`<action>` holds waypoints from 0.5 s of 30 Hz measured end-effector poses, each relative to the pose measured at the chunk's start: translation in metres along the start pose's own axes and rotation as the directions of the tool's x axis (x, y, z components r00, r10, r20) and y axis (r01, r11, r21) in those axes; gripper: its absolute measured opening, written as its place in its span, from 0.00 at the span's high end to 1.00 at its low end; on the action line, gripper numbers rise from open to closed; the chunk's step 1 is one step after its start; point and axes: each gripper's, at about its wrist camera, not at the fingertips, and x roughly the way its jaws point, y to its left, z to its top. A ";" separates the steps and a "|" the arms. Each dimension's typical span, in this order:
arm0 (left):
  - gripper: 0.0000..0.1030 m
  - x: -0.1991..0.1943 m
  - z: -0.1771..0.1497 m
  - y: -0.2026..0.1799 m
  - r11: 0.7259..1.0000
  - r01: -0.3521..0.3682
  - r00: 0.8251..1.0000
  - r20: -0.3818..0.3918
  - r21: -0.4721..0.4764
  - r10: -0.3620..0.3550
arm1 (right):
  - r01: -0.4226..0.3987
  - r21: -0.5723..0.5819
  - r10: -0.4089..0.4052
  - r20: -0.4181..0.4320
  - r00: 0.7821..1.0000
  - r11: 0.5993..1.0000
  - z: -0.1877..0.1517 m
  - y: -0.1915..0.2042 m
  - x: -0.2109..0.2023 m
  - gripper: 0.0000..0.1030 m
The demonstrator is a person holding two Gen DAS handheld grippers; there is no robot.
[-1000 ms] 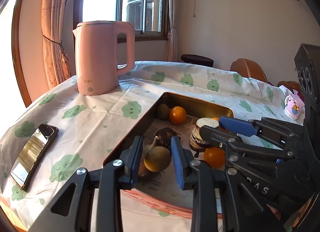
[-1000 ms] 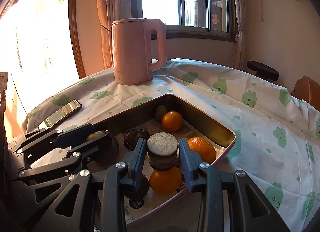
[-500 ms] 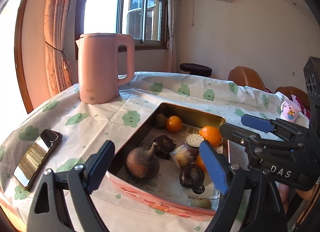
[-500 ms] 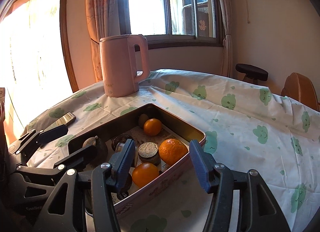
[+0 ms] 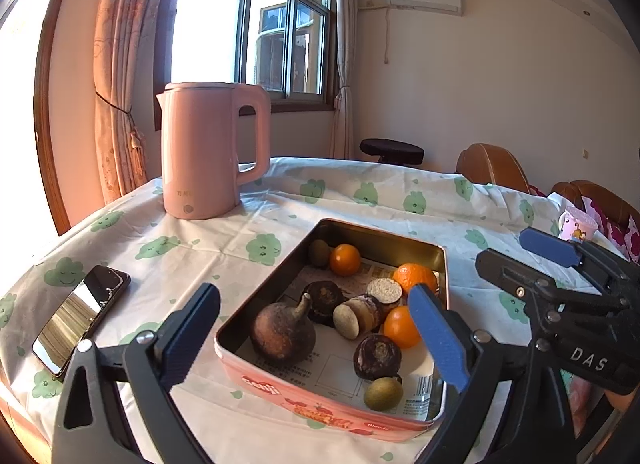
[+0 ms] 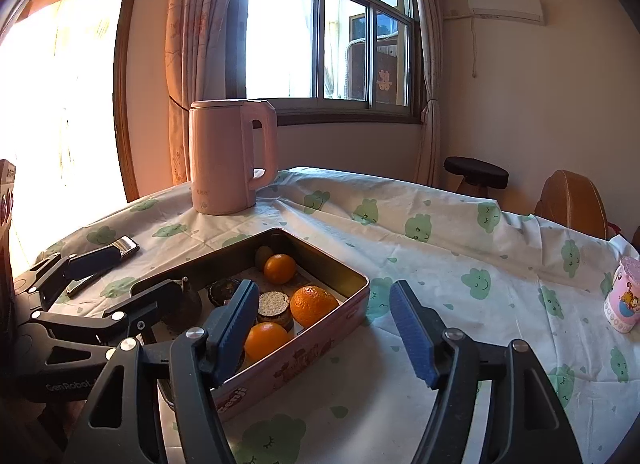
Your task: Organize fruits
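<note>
Left wrist view puts the tin (image 5: 400, 420) of fruit just ahead of my left gripper (image 5: 312, 338), sitting on the cloud-print tablecloth (image 5: 224, 248) with its pink printed wall toward me. Inside it I count three oranges (image 5: 345, 259), one at the far end next to a small green fruit (image 5: 319, 253), one at the right wall (image 5: 416, 276) and one lower down (image 5: 400, 326); a big brown root-like fruit with a stem (image 5: 282, 334) lies at the near left, dark round ones (image 5: 377, 356) sit around the middle, and another small green fruit (image 5: 383, 393) rests at the near right corner. My left gripper is spread wide with nothing between its blue pads (image 5: 438, 338), which straddle the tin's near end. At 3 o'clock I see my right gripper (image 5: 532, 260) coming in from the side. In the right wrist view that right gripper (image 6: 324, 338) is also wide open and holding nothing, its left pad over the tin's (image 6: 304, 356) near edge and its right pad over bare cloth. Further out, a pink kettle (image 5: 208, 152) stands at 11 o'clock, a phone (image 5: 82, 316) lies at 9 o'clock, and a small pink cup (image 6: 624, 296) sits at 3 o'clock.
</note>
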 end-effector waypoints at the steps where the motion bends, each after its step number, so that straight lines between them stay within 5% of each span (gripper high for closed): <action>1: 0.05 0.000 0.000 0.000 1.000 0.000 1.000 0.001 -0.001 0.000 | 0.002 0.001 -0.002 0.004 1.000 1.000 0.000 0.000 -0.001 0.30; 15: 0.05 0.000 0.000 0.000 1.000 -0.001 1.000 0.003 0.000 0.001 | 0.016 0.015 -0.016 0.026 1.000 1.000 -0.001 -0.005 -0.010 0.26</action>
